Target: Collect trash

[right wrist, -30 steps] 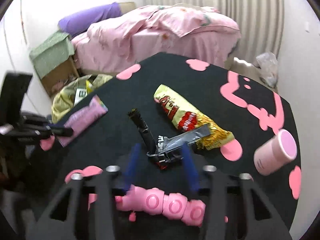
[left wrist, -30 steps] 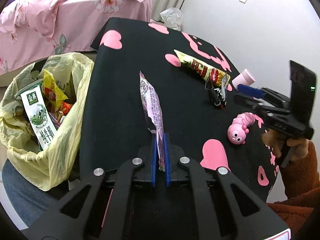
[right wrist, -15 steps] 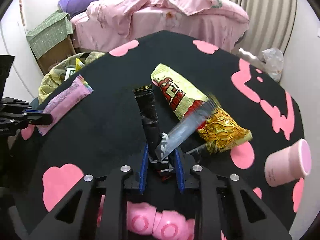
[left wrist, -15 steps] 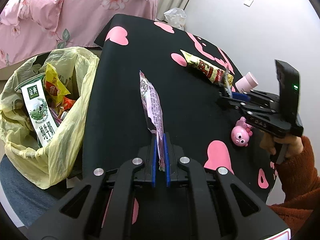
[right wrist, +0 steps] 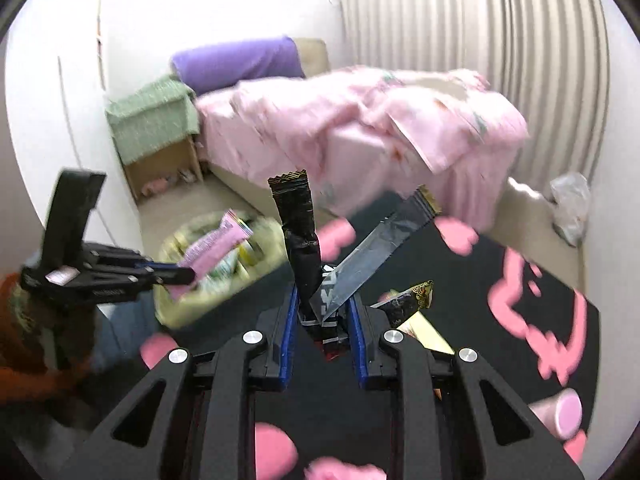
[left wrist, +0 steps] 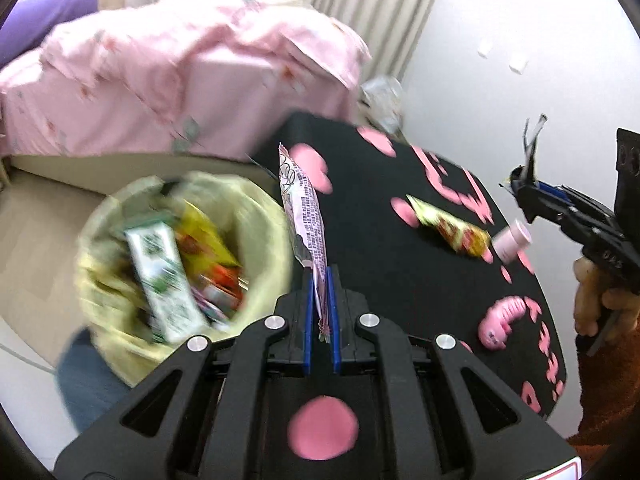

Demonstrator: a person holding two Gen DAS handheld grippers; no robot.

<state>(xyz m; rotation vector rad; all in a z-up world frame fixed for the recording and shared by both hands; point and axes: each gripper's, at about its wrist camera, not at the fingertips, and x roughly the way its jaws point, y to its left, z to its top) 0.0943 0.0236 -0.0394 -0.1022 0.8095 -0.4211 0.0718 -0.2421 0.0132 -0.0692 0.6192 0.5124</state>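
Observation:
My left gripper [left wrist: 320,300] is shut on a pink snack wrapper [left wrist: 306,216] and holds it in the air by the table's left edge, next to the yellow trash bag [left wrist: 256,280]. My right gripper [right wrist: 322,312] is shut on a black and silver wrapper [right wrist: 300,232], lifted above the black table [right wrist: 480,320]. The right gripper also shows in the left wrist view [left wrist: 520,184], high at the right. A yellow and red snack packet [left wrist: 452,228] lies on the table.
The trash bag holds a green and white milk carton [left wrist: 164,276] and other wrappers. A pink caterpillar toy [left wrist: 500,320] and a pink cup [left wrist: 514,240] lie on the table. A pink bed [right wrist: 360,128] stands behind.
My right gripper closed on the black wrapper and lifted it off the table. My left gripper swung left with the pink wrapper, closer to the trash bag.

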